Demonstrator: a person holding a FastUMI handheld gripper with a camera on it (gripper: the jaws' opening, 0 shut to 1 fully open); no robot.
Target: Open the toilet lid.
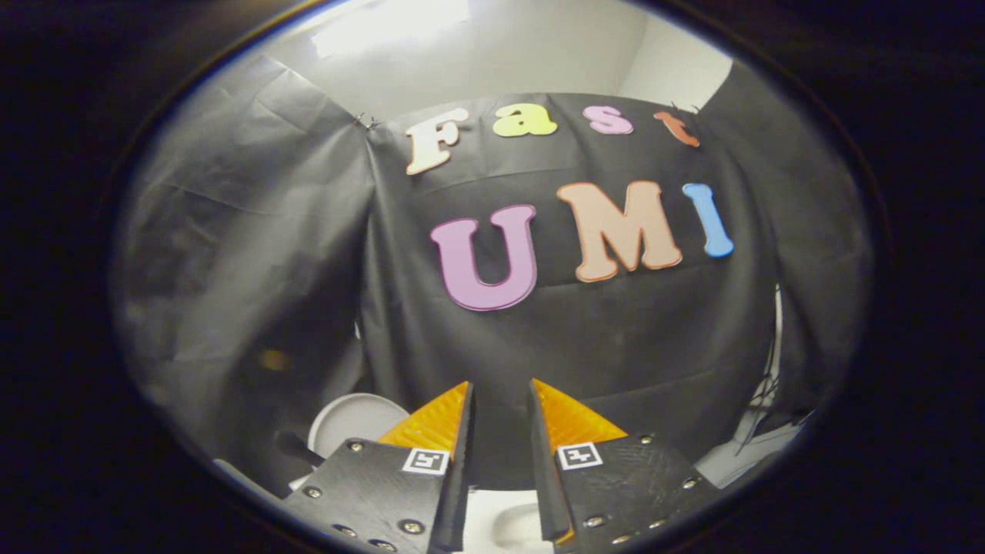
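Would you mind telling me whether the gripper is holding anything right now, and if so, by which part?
Nothing is held. The gripper has its fingers slightly apart with only bare gap between them, raised toward the booth's cloth wall; white toilet porcelain lies below them.

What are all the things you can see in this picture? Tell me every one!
Black cloth wall: one, black and creased, hanging straight ahead beyond the fingers and folding round at both sides.
White wall: one, pale, above the top edge of the cloth, with a bright patch of light.
Round white lid-like thing: one, white, low down beside one finger; partly hidden, probably the toilet lid.
White surface: one, white, seen low in the gap between the fingers; too little shows to say which part of the toilet it is.
White object with dark lines: one, low on the other side; cannot tell what it is.
Gripper: one, two fingers a little apart, holding nothing.
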